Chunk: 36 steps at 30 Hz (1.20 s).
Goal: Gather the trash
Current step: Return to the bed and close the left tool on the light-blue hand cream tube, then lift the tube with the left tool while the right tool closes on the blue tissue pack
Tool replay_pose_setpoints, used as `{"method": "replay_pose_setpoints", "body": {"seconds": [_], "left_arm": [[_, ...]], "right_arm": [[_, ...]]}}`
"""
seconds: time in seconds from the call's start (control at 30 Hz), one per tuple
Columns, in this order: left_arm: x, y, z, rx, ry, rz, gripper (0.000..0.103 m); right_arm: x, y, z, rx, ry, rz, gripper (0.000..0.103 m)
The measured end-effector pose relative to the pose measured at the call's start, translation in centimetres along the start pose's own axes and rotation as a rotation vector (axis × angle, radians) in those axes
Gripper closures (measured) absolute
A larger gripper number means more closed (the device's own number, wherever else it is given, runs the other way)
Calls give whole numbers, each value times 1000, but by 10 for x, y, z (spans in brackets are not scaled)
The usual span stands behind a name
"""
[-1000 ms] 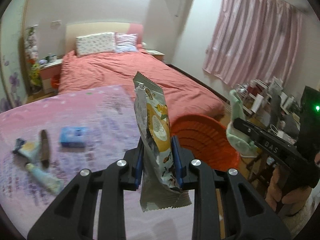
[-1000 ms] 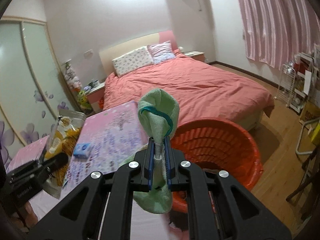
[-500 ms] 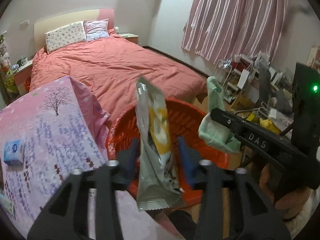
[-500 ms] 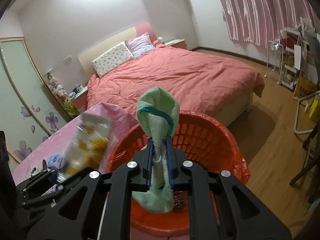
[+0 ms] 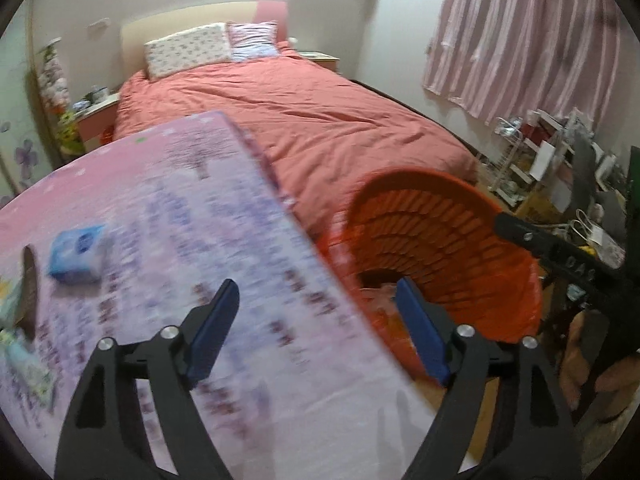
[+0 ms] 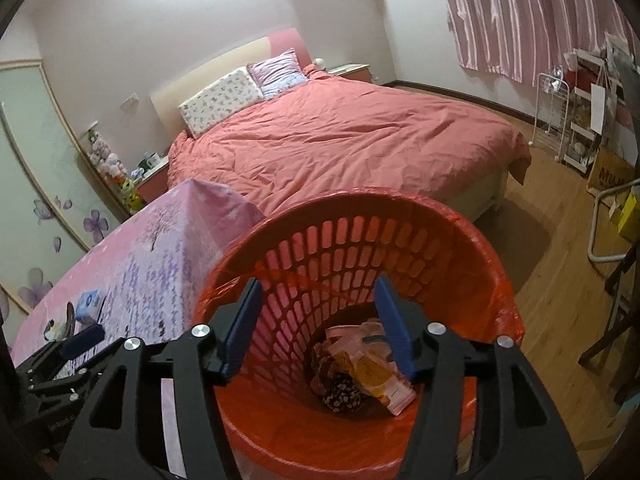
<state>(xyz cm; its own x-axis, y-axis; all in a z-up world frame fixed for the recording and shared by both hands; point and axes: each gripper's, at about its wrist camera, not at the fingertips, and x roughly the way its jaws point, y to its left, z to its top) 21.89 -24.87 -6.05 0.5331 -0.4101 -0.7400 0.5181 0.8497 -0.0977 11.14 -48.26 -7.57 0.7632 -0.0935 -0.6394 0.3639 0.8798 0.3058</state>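
Observation:
An orange basket [image 6: 344, 248] with an orange bag liner stands beside the pink-clothed table [image 6: 160, 248]. My right gripper [image 6: 318, 286] hangs over its mouth, jaws opening, nothing between the blue pads. Several wrappers [image 6: 362, 364] lie at the basket's bottom, one of them yellow. No green cloth shows in either view. My left gripper [image 5: 316, 290] is above the table edge [image 5: 224, 216], left of the basket [image 5: 440, 232]. Its jaws are opening too, with nothing between them. A blue tissue pack [image 5: 76, 254] and a brown strip [image 5: 30, 280] lie on the table's left side.
A bed with a coral cover [image 6: 352, 136] fills the room behind the table. Racks and boxes [image 6: 580, 120] crowd the right wall under pink curtains. Bare wooden floor [image 6: 560, 208] lies right of the basket. A hand holds the right gripper [image 5: 560, 256] at the right of the left wrist view.
Both grippers opened. The snack packet left the left jaws and the green cloth left the right jaws. The left gripper swung from over the basket back towards the table.

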Motion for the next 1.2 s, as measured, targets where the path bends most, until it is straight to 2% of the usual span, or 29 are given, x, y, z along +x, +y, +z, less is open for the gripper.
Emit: {"method": "replay_pose_setpoints", "body": {"seconds": [0.07,0.27,0.33,0.43,0.53,0.73,0.8,0.83,1.03,1.2], "left_arm": [[-11,19,-8,-27,-1,34,18],[-51,95,-37,-161,-19,161,15],[-63,126,-47,-216,-25,225,15],[-78,172,-63,-307,-28,360,15],[-81,206,-73,-393,-16,423,16],[-65,235,-73,-466,15,429,36],[-60,238,-70,-459,17,449,42],[-57,237,-68,-457,14,448,50],[-69,263,-80,-423,14,423,72],[-78,290,-85,-430,10,408,73]], "right_arm": [[-3,8,-2,-13,-1,9,36],[-7,49,-17,-91,25,50,36],[-7,61,-23,-115,36,63,36],[-6,81,-32,-150,57,88,36],[-4,102,-40,-177,82,113,36],[0,137,-55,-225,117,144,36],[1,146,-58,-237,125,149,35],[2,152,-61,-244,128,151,35],[5,169,-70,-278,142,162,35],[15,180,-77,-273,174,176,35]]}}
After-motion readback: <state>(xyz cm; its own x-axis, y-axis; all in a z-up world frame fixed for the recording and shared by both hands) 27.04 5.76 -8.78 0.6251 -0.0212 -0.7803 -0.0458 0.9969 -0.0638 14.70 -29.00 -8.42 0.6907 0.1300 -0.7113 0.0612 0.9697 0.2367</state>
